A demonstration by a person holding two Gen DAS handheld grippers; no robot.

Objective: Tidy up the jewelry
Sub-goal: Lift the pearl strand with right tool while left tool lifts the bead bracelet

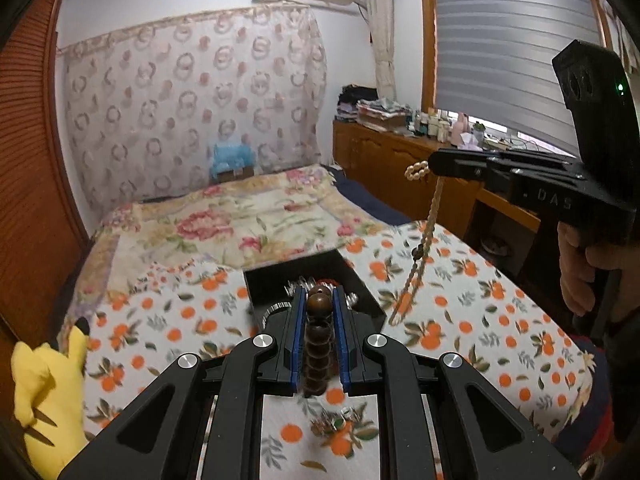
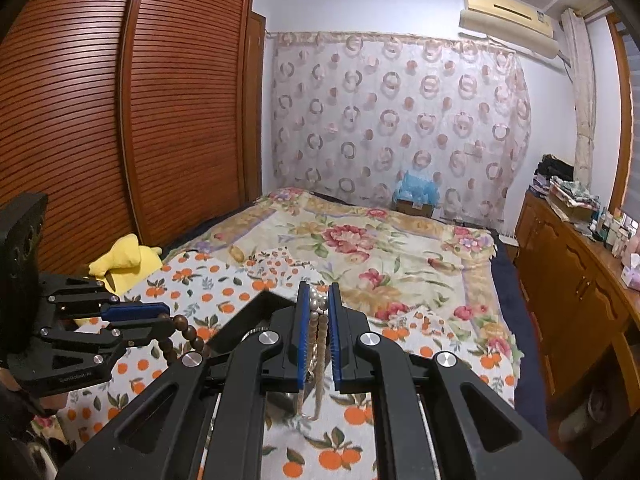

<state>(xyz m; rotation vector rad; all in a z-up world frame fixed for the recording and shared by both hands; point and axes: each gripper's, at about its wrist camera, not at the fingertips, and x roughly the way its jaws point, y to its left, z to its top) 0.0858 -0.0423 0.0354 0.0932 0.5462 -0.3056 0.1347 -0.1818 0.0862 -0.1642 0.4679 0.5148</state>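
I see open bed beyond the black box. My left hand-held gripper pinches brown beads over it; the right hand-held gripper, raised alongside, pinches a dangling pearl necklace.

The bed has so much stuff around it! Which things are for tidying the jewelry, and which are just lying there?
For the job:
left gripper, shut on the brown bead string
right gripper, shut on the pearl necklace
black box

Just lying about:
yellow plush toy
floral blanket
bottles on the dresser
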